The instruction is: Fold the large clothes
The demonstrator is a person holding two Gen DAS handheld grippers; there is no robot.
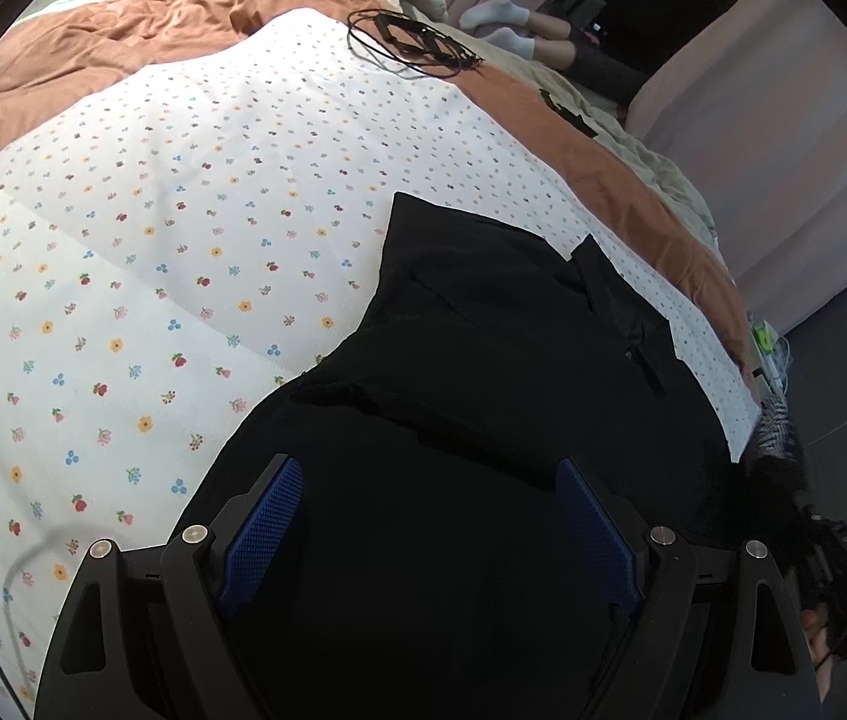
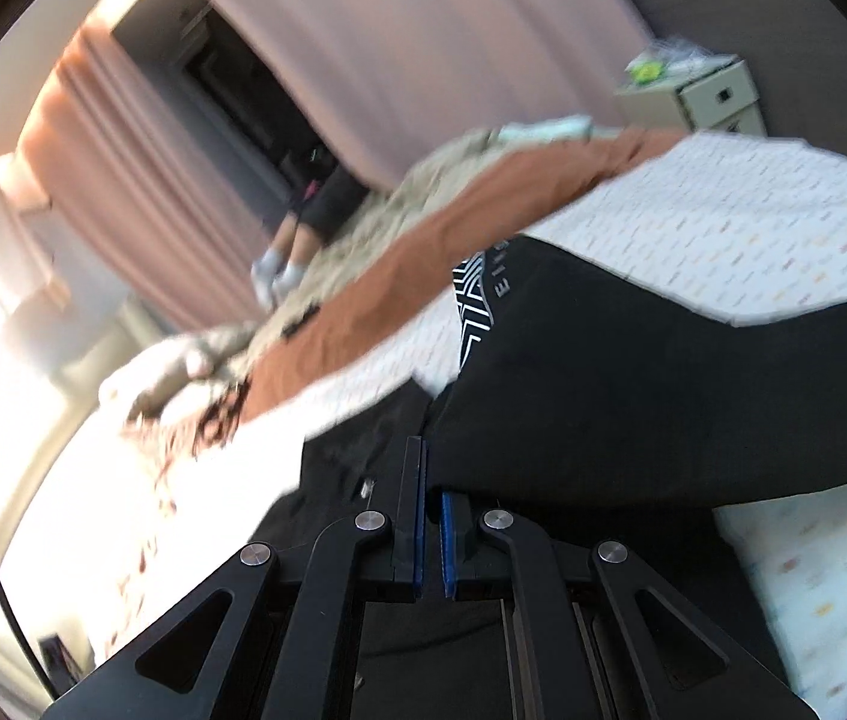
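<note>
A large black garment [image 1: 483, 360] lay spread on the bed, over a white sheet [image 1: 153, 252] printed with small flowers and berries. The cloth looked soft and matte, with shallow creases and a slim zipper near one edge. The left gripper [image 1: 429, 516] hovered just above it, its fingers [image 1: 264, 525] spread wide, their blue pads finely cross-hatched, nothing between them.

From the right wrist view, blurred by motion, the right gripper [image 2: 432, 531] had its fingers [image 2: 417, 516] drawn nearly together, a thin slit left between the blue pads; whether they pinched an edge of the black fabric I could not tell. A fold of the garment [image 2: 633, 396] rose beyond them, showing a white geometric print.

A rust-coloured quilt [image 1: 141, 30] lay rumpled past the sheet, a coil of black cable [image 1: 405, 42] on it. Pink curtains [image 2: 423, 30] hung in pleats behind.
</note>
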